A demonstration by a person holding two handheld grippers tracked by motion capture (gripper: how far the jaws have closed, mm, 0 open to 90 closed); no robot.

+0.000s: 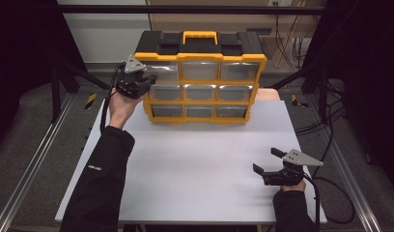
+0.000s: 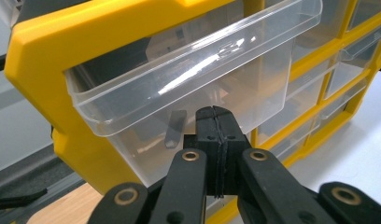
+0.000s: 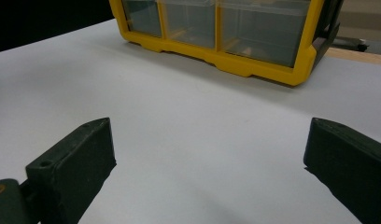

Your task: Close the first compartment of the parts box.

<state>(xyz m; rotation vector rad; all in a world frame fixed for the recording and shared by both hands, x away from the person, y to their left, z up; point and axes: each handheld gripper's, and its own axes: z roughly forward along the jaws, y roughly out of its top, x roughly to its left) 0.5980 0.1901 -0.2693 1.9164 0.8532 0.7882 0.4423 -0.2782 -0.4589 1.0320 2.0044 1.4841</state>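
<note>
The left gripper point(image 2: 215, 116) has its fingers pressed fully together, empty, tips against the clear drawer point(image 2: 193, 88) standing part-way out of the yellow organizer point(image 1: 200, 77), seemingly to nudge it, while the right gripper point(image 1: 271, 161) idles wide open above the bench point(image 1: 200, 164).

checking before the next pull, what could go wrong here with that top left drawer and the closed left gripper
1. The clear drawer already juts from the yellow organizer; pulled further, it might slide right out and drop.
2. The left gripper, jaws shut at the drawer's front, seems to pinch only a thin bit of the front; it could slip off.
3. The right gripper sits open over the white table, far from the organizer, so nothing braces it; a tug may drag or tip it.
</note>
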